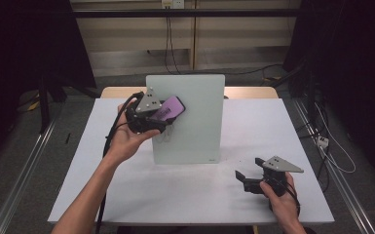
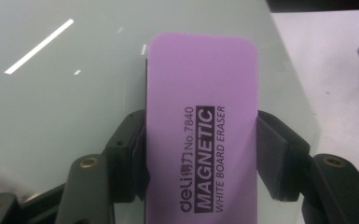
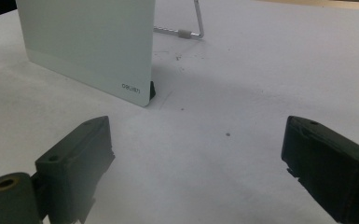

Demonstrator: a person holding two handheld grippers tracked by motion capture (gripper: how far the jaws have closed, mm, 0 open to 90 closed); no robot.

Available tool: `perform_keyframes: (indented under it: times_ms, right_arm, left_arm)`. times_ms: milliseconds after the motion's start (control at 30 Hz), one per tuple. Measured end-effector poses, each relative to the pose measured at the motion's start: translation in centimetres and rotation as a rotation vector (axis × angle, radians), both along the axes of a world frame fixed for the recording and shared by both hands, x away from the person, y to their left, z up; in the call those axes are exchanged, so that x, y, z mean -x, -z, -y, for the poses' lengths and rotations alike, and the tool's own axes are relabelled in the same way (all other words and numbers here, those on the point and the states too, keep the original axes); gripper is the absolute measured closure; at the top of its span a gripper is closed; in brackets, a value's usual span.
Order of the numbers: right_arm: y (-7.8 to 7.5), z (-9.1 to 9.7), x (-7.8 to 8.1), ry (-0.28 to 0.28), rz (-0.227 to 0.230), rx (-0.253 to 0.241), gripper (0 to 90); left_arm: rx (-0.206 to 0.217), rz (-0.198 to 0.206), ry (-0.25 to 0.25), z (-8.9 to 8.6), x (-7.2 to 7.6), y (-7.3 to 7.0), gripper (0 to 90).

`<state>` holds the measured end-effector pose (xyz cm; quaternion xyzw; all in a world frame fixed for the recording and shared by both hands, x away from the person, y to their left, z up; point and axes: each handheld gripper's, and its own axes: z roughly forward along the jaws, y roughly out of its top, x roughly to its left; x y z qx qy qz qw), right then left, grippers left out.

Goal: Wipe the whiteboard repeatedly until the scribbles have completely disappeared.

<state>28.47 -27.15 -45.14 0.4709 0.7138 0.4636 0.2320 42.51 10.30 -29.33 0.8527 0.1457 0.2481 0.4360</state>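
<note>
Ahead of you: the upright glass whiteboard point(image 1: 190, 122) blocks the table's point(image 1: 253, 122) middle.
Behind it: its wire stand point(image 3: 193, 25) juts out on the tabletop.
Your right side: open tabletop between the board and your right gripper point(image 1: 251, 176).
Near edge: bare surface, free to cross.

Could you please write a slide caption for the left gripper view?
Left gripper clamps a purple magnetic whiteboard eraser in front of the upright glass board.

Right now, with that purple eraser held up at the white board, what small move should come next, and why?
Probably a short wipe across the board. The left hand-held gripper is clamped on the purple eraser, close against the board's upper left, while the right hand-held gripper rests open on the table.
</note>
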Motion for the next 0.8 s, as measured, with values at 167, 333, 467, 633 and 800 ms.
perform_keyframes:
  times_ms: [167,333,467,633,800]
  right_arm:
    - [0.0,0.0,0.0,0.003,-0.002,0.001,8.9]
    - [0.0,0.0,0.1,0.005,-0.002,0.002,8.9]
    - [0.0,0.1,0.1,0.005,0.001,0.002,8.8]
    - [0.0,0.0,0.1,0.006,-0.001,0.0,8.8]
    - [0.0,0.0,0.1,0.007,-0.001,0.0,8.9]
  left_arm:
    - [0.013,-0.006,-0.012,-1.3,-0.2,-0.2,40.9]
    - [-0.006,-0.011,-0.004,-1.4,0.1,0.6,40.9]
    - [-0.009,-0.02,0.006,-1.5,0.4,1.5,40.9]
    - [-0.03,-0.032,0.016,-1.4,0.8,2.5,40.8]
    - [-0.043,-0.049,0.028,-1.4,1.1,3.6,40.8]
